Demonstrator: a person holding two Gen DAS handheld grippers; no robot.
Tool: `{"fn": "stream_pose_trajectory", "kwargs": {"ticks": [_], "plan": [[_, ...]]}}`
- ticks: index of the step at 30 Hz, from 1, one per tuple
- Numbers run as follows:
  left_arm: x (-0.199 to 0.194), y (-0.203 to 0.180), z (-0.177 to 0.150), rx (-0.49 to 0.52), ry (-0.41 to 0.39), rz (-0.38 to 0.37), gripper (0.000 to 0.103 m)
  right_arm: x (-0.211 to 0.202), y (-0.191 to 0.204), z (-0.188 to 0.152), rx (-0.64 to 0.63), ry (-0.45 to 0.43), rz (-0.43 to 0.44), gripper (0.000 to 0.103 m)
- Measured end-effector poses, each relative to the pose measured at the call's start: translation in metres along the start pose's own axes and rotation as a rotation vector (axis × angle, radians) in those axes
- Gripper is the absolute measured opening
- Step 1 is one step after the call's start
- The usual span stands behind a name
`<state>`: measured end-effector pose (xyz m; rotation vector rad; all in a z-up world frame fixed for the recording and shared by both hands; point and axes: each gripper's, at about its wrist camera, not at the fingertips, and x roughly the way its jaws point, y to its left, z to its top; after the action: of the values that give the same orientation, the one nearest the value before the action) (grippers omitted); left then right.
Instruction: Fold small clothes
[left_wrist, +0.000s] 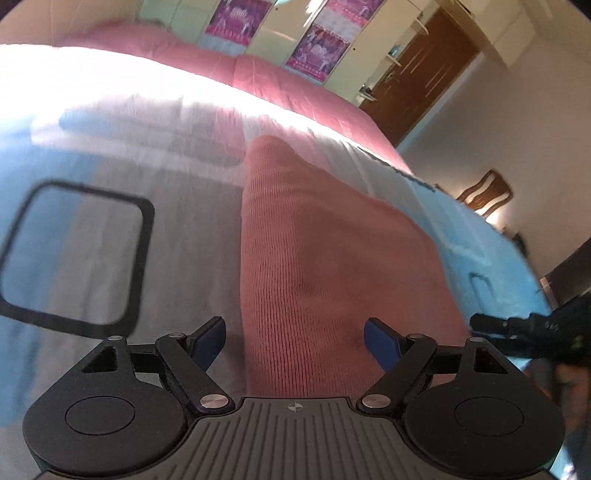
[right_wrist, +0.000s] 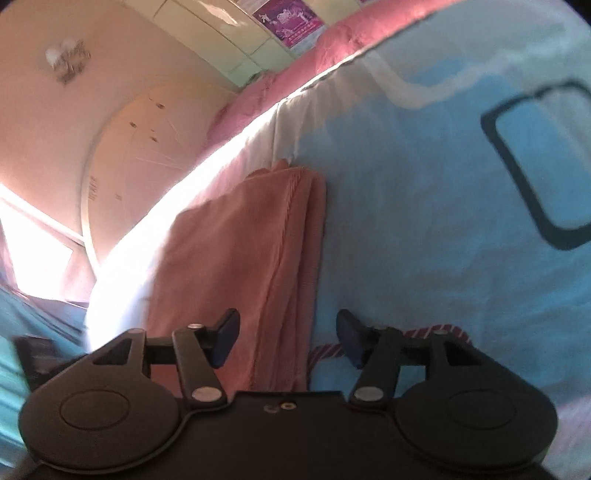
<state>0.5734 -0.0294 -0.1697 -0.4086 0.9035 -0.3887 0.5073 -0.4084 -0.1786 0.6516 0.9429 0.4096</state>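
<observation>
A folded salmon-pink knit garment (left_wrist: 321, 251) lies on a light blue and white bed sheet (left_wrist: 184, 236). My left gripper (left_wrist: 295, 341) is open, its blue pads on either side of the garment's near end, just above it. In the right wrist view the same garment (right_wrist: 236, 251) shows as a folded stack with layered edges on its right side. My right gripper (right_wrist: 288, 338) is open, over the garment's near right edge. The right gripper also shows at the right edge of the left wrist view (left_wrist: 532, 332).
A pink blanket (left_wrist: 258, 74) lies further back on the bed. A striped maroon-and-white cloth edge (right_wrist: 436, 334) lies by my right gripper's right finger. Black outlined squares (left_wrist: 77, 254) are printed on the sheet. A wooden door (left_wrist: 421, 74) and wall cupboards stand behind the bed.
</observation>
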Motion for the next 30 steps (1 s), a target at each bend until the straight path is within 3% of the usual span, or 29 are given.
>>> {"fn": "stream_pose_trajectory", "kwargs": {"ticks": [5, 7, 14, 20, 27, 30], "plan": [[0.015, 0.009, 0.003, -0.053, 0.011, -0.045, 0.077, 0.010, -0.013, 0.006, 0.044, 0.061, 0.090, 0.058], [0.021, 0.009, 0.006, -0.066, 0.011, -0.051, 0.072, 0.018, -0.010, 0.008, 0.032, 0.076, 0.104, 0.052], [0.036, -0.003, 0.016, -0.046, 0.026, -0.035, 0.070, 0.046, 0.006, 0.015, -0.001, 0.080, 0.123, 0.050], [0.032, 0.001, 0.015, -0.047, 0.035, -0.052, 0.068, 0.019, 0.000, 0.015, -0.048, 0.087, 0.054, 0.046], [0.030, 0.010, 0.014, -0.080, 0.042, -0.087, 0.068, 0.021, -0.019, 0.013, 0.063, 0.098, 0.138, 0.048], [0.033, 0.004, 0.018, -0.060, 0.052, -0.065, 0.068, 0.040, -0.003, 0.018, 0.019, 0.084, 0.126, 0.049]]}}
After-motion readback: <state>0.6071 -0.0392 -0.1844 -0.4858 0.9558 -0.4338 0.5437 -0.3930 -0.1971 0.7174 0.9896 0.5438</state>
